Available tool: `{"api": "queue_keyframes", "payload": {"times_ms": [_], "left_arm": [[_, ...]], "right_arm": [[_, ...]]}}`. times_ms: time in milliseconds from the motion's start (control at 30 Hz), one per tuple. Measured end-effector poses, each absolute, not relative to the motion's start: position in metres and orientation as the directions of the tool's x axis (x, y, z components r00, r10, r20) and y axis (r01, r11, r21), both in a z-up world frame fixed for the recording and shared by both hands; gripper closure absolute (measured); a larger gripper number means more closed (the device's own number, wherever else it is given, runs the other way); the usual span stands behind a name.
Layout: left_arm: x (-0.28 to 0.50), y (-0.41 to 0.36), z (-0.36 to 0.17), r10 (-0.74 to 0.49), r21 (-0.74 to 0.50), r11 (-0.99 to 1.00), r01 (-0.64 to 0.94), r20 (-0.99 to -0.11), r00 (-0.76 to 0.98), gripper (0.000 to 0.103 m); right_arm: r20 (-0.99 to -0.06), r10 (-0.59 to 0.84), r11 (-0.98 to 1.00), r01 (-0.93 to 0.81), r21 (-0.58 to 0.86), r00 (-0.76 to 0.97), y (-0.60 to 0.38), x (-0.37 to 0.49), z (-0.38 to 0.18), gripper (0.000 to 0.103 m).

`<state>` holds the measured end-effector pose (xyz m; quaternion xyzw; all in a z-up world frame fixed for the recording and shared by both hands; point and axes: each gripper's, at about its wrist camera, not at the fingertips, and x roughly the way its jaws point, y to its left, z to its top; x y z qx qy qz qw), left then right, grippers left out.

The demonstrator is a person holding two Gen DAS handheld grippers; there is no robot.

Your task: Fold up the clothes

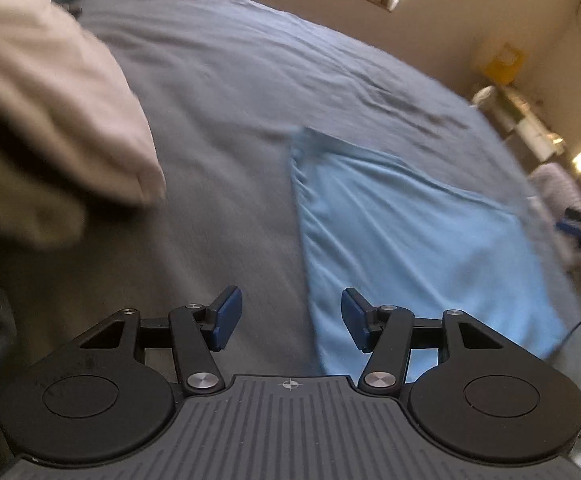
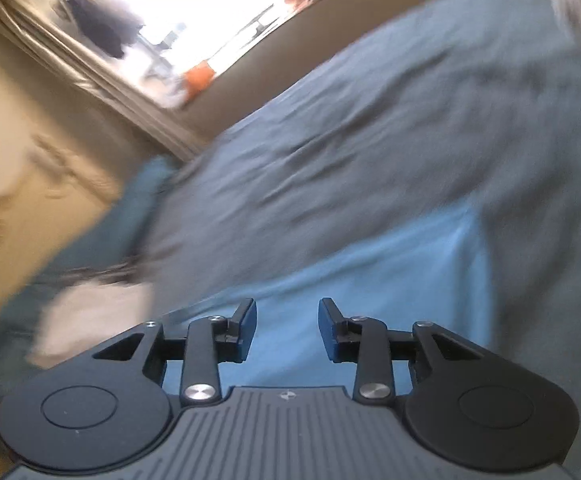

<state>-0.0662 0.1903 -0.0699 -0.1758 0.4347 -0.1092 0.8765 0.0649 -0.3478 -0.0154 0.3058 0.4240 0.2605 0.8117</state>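
Your left wrist camera looked forward and down over the grey bedspread (image 1: 218,92), close above it, with the light blue cloth (image 1: 402,248) at lower right of the frame. Your right wrist camera sat tilted, nearer that cloth (image 2: 370,280), facing a bright window (image 2: 178,12) at upper left. Both views shared the bedspread and cloth.

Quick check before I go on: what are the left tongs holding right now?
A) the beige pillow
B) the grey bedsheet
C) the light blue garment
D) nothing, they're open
D: the left tongs stand open with bare grey bedsheet showing in the gap, and the light blue garment lies flat beside them, ungripped.
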Motion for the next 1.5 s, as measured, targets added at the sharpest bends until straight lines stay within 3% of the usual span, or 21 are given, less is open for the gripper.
{"api": "queue_keyframes", "payload": {"times_ms": [67,167,400,600,767,933,1167,1367,1500], "left_arm": [[-0.079,0.188,-0.072,-0.39,-0.426,0.901,0.078,-0.72,0.574,0.048],[-0.092,0.179,-0.075,-0.448,-0.421,0.89,0.178,-0.731,0.514,0.048],[-0.111,0.147,-0.091,-0.388,-0.211,0.9,0.38,-0.784,0.484,0.05],[-0.114,0.141,-0.094,-0.354,-0.061,0.864,0.5,-0.779,0.517,0.068],[-0.117,0.136,-0.092,-0.345,0.064,0.785,0.616,-0.781,0.521,0.095],[-0.118,0.136,-0.086,-0.342,0.128,0.726,0.676,-0.786,0.516,0.098],[-0.105,0.15,-0.094,-0.334,0.074,0.726,0.684,-0.831,0.445,0.099],[-0.082,0.188,-0.092,-0.39,-0.177,0.857,0.484,-0.838,0.382,0.098],[-0.078,0.204,-0.083,-0.388,-0.252,0.905,0.342,-0.818,0.425,0.097]], "right_arm": [[-0.49,0.753,0.608,-0.178,0.774,0.439,-0.341,0.048,-0.022,0.066],[-0.536,0.776,0.614,-0.202,0.763,0.333,-0.316,0.027,-0.041,0.066],[-0.62,0.743,0.667,-0.195,0.719,0.251,-0.284,0.002,-0.076,0.066],[-0.65,0.707,0.699,-0.134,0.703,0.28,-0.289,0.002,-0.085,0.066],[-0.679,0.683,0.721,-0.106,0.684,0.269,-0.285,0.003,-0.096,0.066],[-0.698,0.669,0.736,-0.101,0.669,0.256,-0.281,0.003,-0.101,0.066],[-0.701,0.67,0.737,-0.101,0.669,0.245,-0.282,0.006,-0.105,0.066],[-0.694,0.677,0.729,-0.092,0.678,0.244,-0.283,0.006,-0.107,0.066],[-0.689,0.682,0.723,-0.084,0.686,0.246,-0.284,0.006,-0.106,0.066]]}}
